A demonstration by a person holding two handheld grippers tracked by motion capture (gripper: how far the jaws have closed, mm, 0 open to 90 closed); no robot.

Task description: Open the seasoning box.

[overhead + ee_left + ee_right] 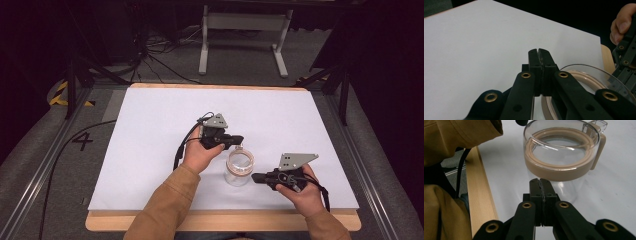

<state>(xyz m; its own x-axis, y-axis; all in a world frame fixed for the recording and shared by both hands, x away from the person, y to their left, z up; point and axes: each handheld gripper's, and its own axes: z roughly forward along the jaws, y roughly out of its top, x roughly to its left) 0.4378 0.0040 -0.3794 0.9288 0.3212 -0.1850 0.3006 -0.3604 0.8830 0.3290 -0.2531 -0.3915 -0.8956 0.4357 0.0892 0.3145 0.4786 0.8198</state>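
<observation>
Jar point(239, 167) between both closed grippers' fingers point(540, 185)

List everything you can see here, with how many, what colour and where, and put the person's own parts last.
jar: one, clear with a beige lid ring, near table edge between the grippers
table: one, white top with wooden rim, centre
metal stand: one, grey, floor beyond the table
left gripper: one, black, jaws shut, at the jar's far side
right gripper: one, black, jaws shut, right of the jar
sleeves: two, tan, bottom edge
</observation>
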